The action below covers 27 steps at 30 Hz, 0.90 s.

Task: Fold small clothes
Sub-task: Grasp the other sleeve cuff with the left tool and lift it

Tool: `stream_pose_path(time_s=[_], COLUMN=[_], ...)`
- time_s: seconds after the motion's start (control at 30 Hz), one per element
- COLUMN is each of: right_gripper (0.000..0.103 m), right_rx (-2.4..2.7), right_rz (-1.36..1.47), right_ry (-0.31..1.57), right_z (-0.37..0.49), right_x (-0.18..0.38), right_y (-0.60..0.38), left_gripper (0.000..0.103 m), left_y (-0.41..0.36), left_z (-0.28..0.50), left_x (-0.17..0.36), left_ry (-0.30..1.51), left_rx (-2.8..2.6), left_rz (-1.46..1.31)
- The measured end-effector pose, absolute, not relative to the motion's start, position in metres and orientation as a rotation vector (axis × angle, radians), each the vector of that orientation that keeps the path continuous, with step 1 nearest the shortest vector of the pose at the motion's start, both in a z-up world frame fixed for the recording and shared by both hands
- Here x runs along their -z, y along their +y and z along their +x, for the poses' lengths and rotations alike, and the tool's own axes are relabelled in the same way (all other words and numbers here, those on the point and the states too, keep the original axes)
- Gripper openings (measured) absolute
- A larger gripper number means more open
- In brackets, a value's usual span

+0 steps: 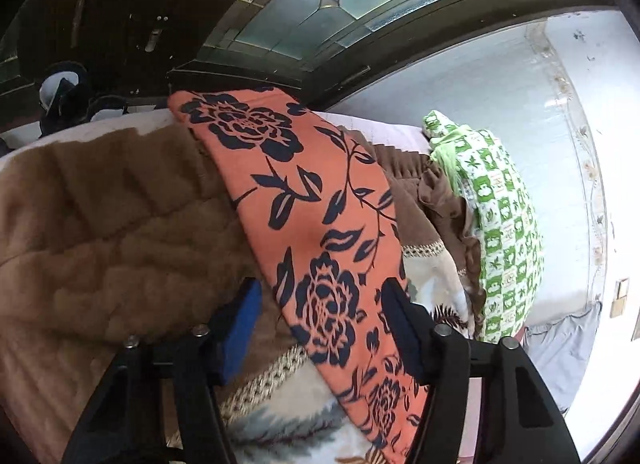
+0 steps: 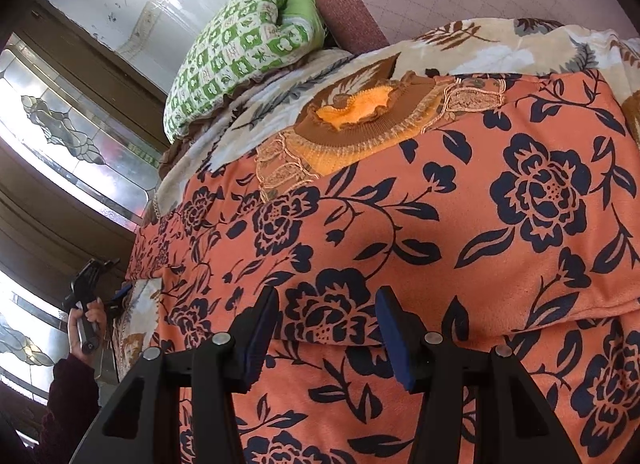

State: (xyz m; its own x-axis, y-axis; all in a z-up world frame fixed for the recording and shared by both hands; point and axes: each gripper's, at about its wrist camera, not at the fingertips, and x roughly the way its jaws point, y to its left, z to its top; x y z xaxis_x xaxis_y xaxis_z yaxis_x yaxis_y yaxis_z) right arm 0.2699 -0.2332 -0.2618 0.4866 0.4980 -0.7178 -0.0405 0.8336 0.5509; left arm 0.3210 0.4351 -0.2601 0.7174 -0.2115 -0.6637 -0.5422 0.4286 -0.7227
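The left gripper stands partly open, its blue pads on either side of a narrow folded strip of the orange floral garment without clearly pressing it. The right gripper is also half open just above the same garment, at a fold edge, gripping nothing. Beyond both lie the leaf-patterned blanket and a green checked pillow.
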Motion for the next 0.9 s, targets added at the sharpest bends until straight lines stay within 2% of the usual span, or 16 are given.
stream_pose_path(time_s=[0.13, 0.2, 0.3, 0.33, 0.37, 0.5, 0.63, 0.9], right_gripper=[0.054, 0.054, 0.054, 0.054, 0.054, 0.054, 0.054, 0.054], right_rx=[-0.343, -0.342, -0.337, -0.336, -0.335, -0.327, -0.319, -0.281], right_rz=[0.504, 0.508, 0.511, 0.513, 0.514, 0.522, 0.548, 0.66], right_ry=[1.024, 1.023, 1.018, 1.017, 1.016, 1.004, 0.983, 0.889], right_z=[0.272, 0.273, 0.273, 0.273, 0.273, 0.273, 0.271, 0.264], right_x=[0.266, 0.266, 0.267, 0.267, 0.268, 0.268, 0.265, 0.246], right_y=[-0.234, -0.234, -0.236, -0.236, -0.237, -0.24, -0.247, -0.283], left_gripper=[0.058, 0.053, 0.024, 0.01, 0.006, 0.005, 0.005, 0.005], left_y=[0.441, 0.444, 0.45, 0.451, 0.451, 0.435, 0.391, 0.212], left_z=[0.334, 0.34, 0.346, 0.349, 0.35, 0.35, 0.355, 0.353], left_x=[0.262, 0.262, 0.265, 0.265, 0.265, 0.239, 0.187, 0.089], left_ry=[0.748, 0.738, 0.735, 0.742, 0.744, 0.694, 0.654, 0.663], left_rx=[-0.272, -0.296, -0.339, -0.36, -0.372, -0.377, -0.292, 0.058], left_rz=[-1.133, -1.122, -1.099, -1.083, -1.068, -0.947, -0.771, -0.405])
